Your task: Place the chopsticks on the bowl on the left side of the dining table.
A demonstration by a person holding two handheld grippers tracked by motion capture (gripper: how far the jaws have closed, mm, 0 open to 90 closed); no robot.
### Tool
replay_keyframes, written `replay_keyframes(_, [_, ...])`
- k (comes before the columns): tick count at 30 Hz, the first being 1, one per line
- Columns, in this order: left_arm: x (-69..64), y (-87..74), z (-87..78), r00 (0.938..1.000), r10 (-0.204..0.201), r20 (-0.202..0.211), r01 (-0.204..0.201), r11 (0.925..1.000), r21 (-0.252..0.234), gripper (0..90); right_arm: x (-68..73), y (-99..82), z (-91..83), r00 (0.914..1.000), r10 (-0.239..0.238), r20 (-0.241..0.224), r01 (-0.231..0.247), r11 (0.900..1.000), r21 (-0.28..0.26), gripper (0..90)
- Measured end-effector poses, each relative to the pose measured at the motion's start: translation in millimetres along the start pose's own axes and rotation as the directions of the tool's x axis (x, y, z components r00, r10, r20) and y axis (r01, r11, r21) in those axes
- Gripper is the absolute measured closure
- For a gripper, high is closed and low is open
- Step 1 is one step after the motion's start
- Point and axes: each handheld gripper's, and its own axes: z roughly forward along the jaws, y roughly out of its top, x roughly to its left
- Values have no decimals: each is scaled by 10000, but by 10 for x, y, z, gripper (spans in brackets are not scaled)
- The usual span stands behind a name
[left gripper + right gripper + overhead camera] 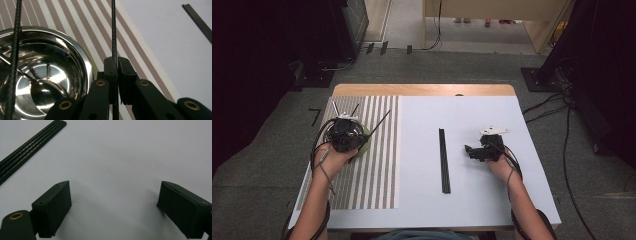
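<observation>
The flat wooden surface [422, 90] with a white top stands on a grey carpet floor [452, 65]. Black cables [552, 102] lie on the floor at the right. A pale wooden piece of furniture [492, 10] stands at the back. Dark black stands [272, 45] fill both sides.

A wooden table [422, 90] is seen covered by a white sheet [482, 200], on grey carpet [452, 65] strewn with black cables [542, 107], with dark equipment [337, 30] at far left and a pale wooden cabinet [492, 10] beyond.
</observation>
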Motion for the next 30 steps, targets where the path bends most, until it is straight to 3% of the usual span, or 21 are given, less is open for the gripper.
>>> replay_keyframes(20, [185,-48,-74,9988,-181,-462,173,9997,-188,874,0,0,0,10000,-5,1,5,10000,-2,112])
replay_keyframes(22, [217,-60,-73,9969,-200,-758,191,9997,-122,873,0,0,0,10000,-4,1,4,10000,-2,111])
replay_keyframes(30, [306,-92,-81,9934,-248,-1118,229,9996,-183,873,0,0,0,10000,-1,3,1,10000,-3,112])
